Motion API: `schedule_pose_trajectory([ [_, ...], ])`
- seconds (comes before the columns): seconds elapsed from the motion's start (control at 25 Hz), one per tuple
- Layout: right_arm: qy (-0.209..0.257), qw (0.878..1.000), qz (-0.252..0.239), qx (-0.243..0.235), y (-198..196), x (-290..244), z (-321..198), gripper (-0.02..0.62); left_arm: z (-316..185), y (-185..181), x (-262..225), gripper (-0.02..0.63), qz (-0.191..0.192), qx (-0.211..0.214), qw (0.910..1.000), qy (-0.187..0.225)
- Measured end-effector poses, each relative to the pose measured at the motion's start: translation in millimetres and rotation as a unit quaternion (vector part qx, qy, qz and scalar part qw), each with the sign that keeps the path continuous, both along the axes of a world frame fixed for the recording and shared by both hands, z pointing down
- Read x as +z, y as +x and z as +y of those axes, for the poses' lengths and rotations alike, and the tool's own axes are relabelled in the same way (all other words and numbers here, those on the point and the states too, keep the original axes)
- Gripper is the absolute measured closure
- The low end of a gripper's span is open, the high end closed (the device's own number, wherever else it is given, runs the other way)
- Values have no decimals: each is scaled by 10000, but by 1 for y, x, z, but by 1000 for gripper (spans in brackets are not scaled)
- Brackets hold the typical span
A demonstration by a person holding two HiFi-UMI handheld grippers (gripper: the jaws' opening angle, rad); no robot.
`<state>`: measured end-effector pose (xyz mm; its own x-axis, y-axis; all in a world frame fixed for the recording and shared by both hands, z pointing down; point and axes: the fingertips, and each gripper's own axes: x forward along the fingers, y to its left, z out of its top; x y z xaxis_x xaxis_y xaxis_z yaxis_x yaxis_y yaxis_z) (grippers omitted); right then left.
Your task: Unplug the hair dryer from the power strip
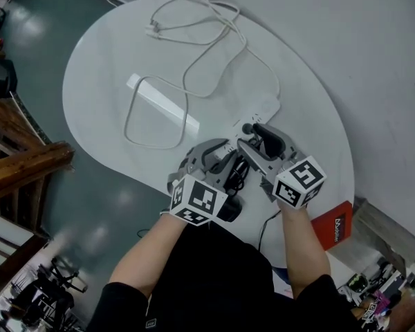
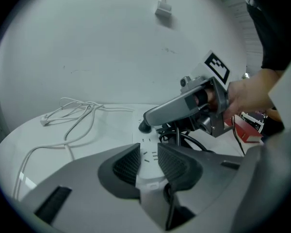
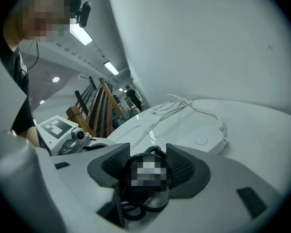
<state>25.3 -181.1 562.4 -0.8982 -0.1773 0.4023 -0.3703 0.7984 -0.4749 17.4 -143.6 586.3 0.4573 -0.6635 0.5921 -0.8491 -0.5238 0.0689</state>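
Now reaching from the bottom edge with the left gripper and right gripper side by side, tipped down. Pinching the long white plastic power strip with the left. Holding the right wide and loose around the round black plug in that strip, mid-frame.

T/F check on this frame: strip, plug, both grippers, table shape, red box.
1. The power strip sits between the left gripper's jaws. True.
2. The table is square. False: its edge is rounded.
3. A black plug sits between the right gripper's jaws. True.
4. The red box lies between the two grippers. False: it lies on the right gripper's outer side, near the table edge.
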Motion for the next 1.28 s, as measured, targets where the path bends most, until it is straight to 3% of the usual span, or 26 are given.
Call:
schedule_pose_trajectory([
  [0.24,-66,10000,19,-31,-2,2,-1,387,13,-12,1,505,303,-85,9995,8],
  [0.44,206,9970,724,198,-6,6,-5,387,9,-14,2,500,-67,24,10000,23],
  [0.64,395,9925,1069,437,-5,13,-9,388,8,-15,1,499,122,-117,9998,46],
  [1.08,215,9934,1023,466,-4,9,-4,390,2,3,-3,499,-8,234,9997,16],
  [1.28,-129,9951,769,616,-5,11,-8,411,0,4,4,528,-75,271,9996,16],
])
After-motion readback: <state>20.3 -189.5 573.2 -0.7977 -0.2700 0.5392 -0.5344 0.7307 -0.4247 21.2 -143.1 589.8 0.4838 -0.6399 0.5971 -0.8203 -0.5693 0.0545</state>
